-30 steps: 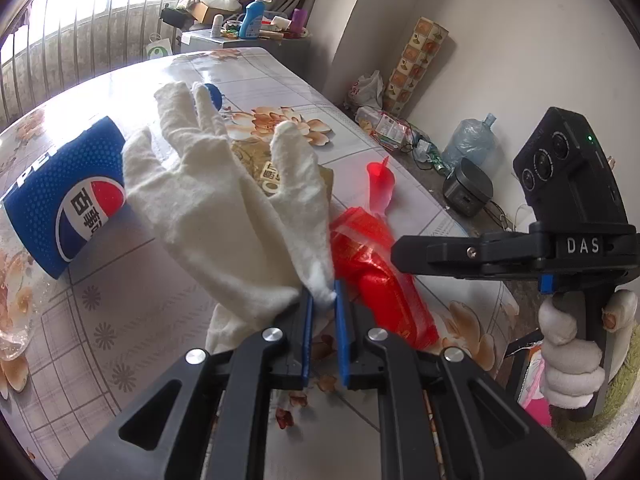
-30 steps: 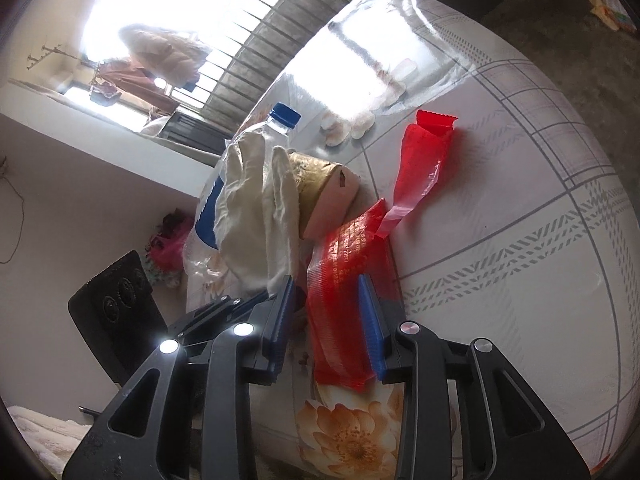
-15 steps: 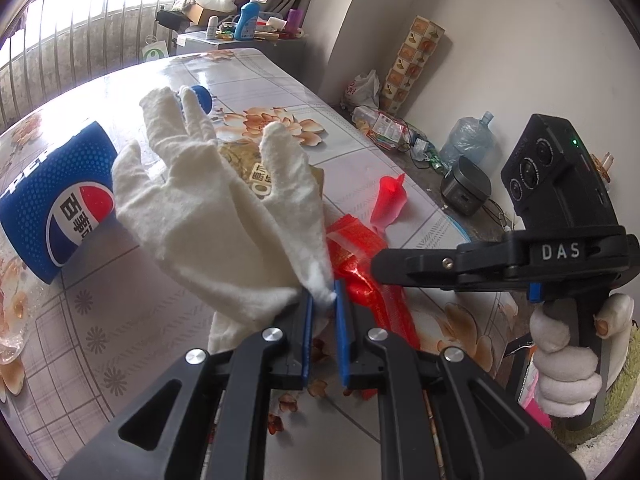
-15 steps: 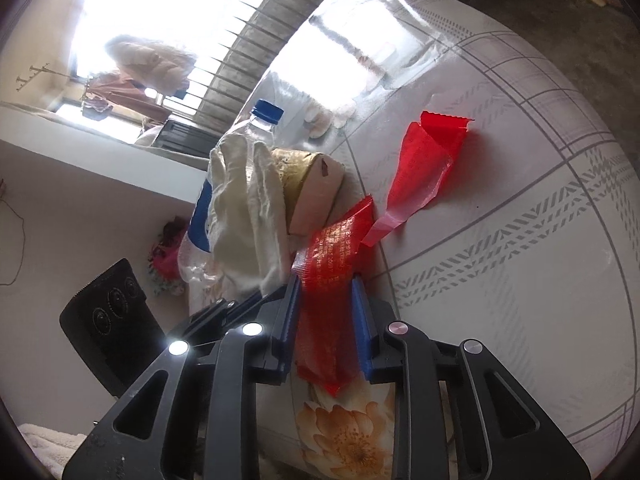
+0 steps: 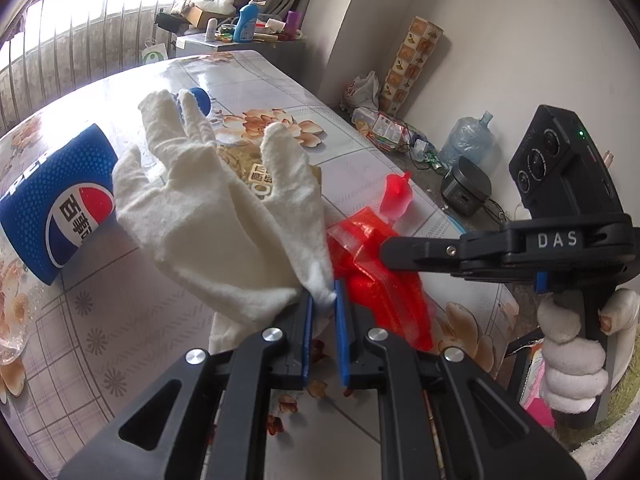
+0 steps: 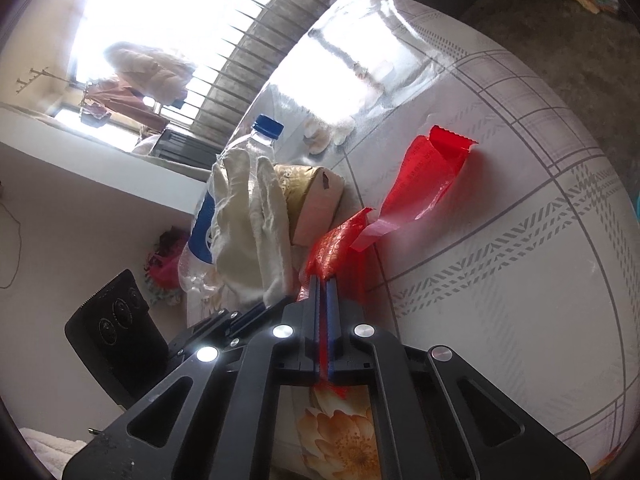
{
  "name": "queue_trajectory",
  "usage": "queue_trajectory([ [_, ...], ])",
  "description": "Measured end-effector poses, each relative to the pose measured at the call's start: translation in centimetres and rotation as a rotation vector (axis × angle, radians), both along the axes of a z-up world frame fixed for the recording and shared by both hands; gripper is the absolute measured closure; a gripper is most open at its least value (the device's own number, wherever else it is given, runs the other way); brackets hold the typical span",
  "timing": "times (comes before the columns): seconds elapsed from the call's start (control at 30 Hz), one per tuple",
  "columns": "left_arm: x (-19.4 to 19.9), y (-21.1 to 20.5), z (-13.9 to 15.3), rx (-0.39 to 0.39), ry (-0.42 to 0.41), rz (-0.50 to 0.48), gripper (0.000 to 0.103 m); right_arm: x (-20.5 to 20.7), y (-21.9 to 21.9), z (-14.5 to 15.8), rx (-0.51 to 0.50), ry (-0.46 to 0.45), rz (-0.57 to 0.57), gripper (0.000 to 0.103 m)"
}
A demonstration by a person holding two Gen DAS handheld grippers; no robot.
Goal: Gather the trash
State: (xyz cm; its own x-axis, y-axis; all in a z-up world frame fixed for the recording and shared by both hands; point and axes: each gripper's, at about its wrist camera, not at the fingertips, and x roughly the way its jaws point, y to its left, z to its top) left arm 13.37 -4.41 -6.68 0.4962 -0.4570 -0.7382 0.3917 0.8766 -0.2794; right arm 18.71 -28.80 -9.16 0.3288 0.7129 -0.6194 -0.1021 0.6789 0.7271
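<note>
At twelve o'clock, my right gripper (image 6: 323, 284) clamps the light, crinkly red wrapper (image 6: 340, 240); my left gripper (image 5: 323, 300) pinches the soft glove (image 5: 224, 224).

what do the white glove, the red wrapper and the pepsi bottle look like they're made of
White glove: soft knit cotton by the look, matte and fuzzy, draping limply from the left gripper.
Red wrapper: thin plastic film, glossy and translucent, creased, pinched flat in the right gripper.
Pepsi bottle: clear plastic, crinkled at its base, with a printed blue label and a blue cap.

Bare table (image 6: 500, 300) right of red wrapper (image 6: 424, 176); bottle (image 5: 60, 208) crowds left.
</note>
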Motion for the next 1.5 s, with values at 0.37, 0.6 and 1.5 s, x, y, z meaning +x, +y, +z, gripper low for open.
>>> queue_trajectory([
  [0.37, 0.0, -0.1, 0.0, 0.005, -0.006, -0.001, 0.093, -0.1, -0.9, 0.3, 0.01, -0.015, -0.039, 0.103],
  [0.6, -0.1, -0.1, 0.0, 0.014, -0.013, -0.002, 0.093, -0.1, -0.7, 0.5, 0.015, -0.024, -0.06, 0.103],
  [1.5, -1.0, -1.4, 0.3, 0.088, -0.052, -0.006, 0.093, 0.1, -0.3, 0.1, 0.052, -0.022, -0.068, 0.103],
])
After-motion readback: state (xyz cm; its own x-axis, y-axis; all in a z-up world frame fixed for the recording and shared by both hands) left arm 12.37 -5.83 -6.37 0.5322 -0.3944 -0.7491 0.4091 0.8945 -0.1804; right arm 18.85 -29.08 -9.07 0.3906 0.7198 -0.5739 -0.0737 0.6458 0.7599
